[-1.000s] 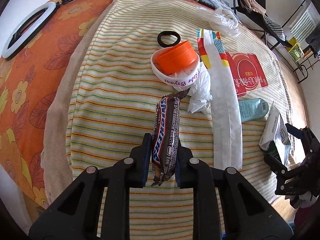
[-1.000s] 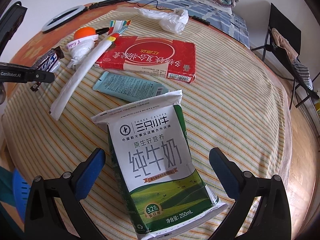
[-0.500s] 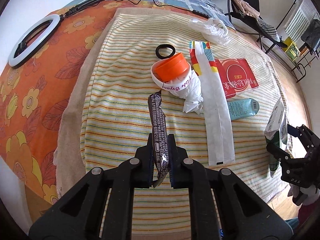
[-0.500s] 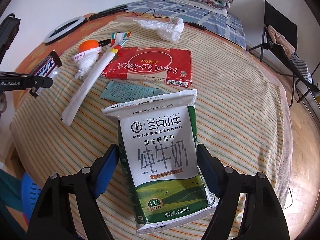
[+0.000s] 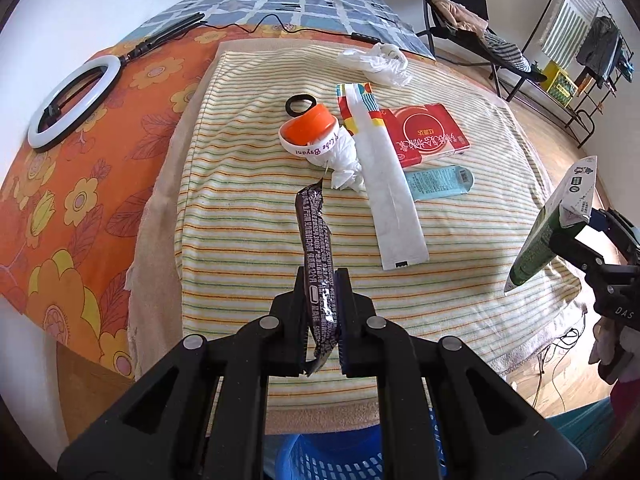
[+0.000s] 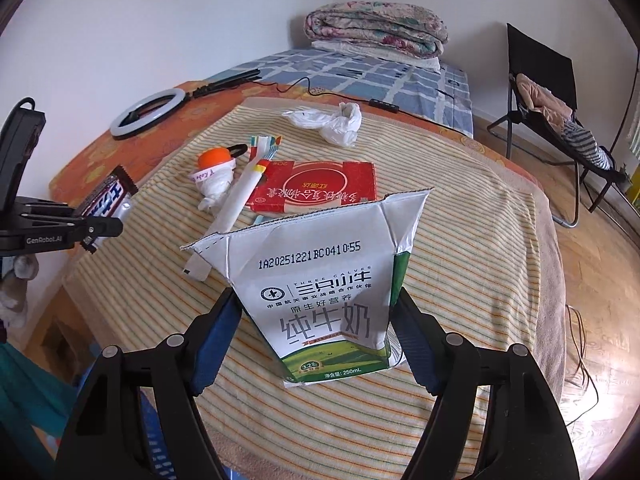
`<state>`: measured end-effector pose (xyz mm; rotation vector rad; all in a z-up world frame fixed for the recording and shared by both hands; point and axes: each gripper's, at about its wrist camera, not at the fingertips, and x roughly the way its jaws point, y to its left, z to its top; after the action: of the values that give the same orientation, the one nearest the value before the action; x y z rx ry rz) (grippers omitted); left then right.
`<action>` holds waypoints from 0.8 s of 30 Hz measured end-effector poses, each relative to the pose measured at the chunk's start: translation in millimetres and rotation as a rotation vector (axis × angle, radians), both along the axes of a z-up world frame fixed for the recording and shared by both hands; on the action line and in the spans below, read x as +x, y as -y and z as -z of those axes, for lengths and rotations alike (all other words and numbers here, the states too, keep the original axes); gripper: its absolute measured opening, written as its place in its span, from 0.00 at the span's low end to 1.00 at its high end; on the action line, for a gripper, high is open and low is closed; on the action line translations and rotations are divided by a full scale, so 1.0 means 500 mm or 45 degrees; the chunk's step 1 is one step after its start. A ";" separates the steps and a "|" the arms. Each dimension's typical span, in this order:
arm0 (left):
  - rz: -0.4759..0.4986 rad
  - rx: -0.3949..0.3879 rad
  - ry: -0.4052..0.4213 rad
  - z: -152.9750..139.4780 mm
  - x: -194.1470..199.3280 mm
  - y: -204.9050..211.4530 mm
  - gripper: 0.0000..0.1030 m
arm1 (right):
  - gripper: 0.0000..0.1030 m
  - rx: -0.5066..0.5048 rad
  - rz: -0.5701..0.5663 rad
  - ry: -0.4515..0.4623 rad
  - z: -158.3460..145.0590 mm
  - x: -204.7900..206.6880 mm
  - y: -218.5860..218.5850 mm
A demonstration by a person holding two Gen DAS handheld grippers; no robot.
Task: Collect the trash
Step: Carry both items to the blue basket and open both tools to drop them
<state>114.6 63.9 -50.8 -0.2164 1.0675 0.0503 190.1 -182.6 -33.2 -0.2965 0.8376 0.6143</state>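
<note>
My left gripper (image 5: pixel 322 312) is shut on a brown candy bar wrapper (image 5: pixel 316 236) and holds it lifted above the striped towel (image 5: pixel 248 200). My right gripper (image 6: pixel 316 320) is shut on a white and green milk carton (image 6: pixel 320 280), lifted and tilted upright; the carton also shows at the right of the left wrist view (image 5: pixel 556 224). On the towel lie an orange cup with crumpled tissue (image 5: pixel 320 140), a long white paper sleeve (image 5: pixel 388 184), a red box (image 5: pixel 428 136), a light blue packet (image 5: pixel 440 182) and a white plastic bag (image 5: pixel 376 62).
A blue basket (image 5: pixel 340 460) sits below the bed's near edge under my left gripper. A ring light (image 5: pixel 72 104) and a black hair tie (image 5: pixel 300 105) lie on the bed. A black chair (image 6: pixel 548 92) stands at the right on the wooden floor.
Both grippers have pulled back and up from the bed. The right gripper closed on the milk carton and lifted it upright. The left gripper lifted the candy wrapper off the towel.
</note>
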 end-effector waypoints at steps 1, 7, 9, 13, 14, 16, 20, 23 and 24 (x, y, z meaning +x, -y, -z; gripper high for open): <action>0.005 -0.006 0.002 -0.002 -0.008 0.003 0.09 | 0.73 0.014 0.003 -0.001 -0.004 -0.005 0.003; 0.054 -0.027 0.016 -0.012 -0.064 0.031 0.09 | 0.73 0.074 -0.010 0.020 -0.027 -0.056 0.010; 0.079 -0.031 0.016 -0.011 -0.085 0.045 0.09 | 0.73 0.100 -0.030 0.024 -0.036 -0.080 0.013; 0.124 -0.026 0.015 -0.007 -0.128 0.073 0.09 | 0.73 0.130 -0.072 0.041 -0.050 -0.134 0.015; 0.135 -0.020 0.015 -0.005 -0.139 0.080 0.09 | 0.73 0.137 -0.082 0.043 -0.051 -0.146 0.015; 0.154 -0.023 0.012 -0.002 -0.161 0.092 0.09 | 0.73 0.154 -0.097 0.036 -0.051 -0.171 0.015; 0.185 -0.024 -0.003 0.013 -0.205 0.112 0.09 | 0.73 0.178 -0.120 0.003 -0.040 -0.210 0.014; 0.206 -0.029 -0.029 0.033 -0.235 0.127 0.09 | 0.73 0.182 -0.136 -0.017 -0.026 -0.237 0.014; 0.214 -0.027 -0.042 0.041 -0.242 0.131 0.09 | 0.73 0.185 -0.142 -0.025 -0.021 -0.250 0.015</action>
<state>-6.6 -1.6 -71.5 -0.1445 1.1160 -0.1088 65.0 -189.8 -22.8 -0.2063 0.7943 0.7798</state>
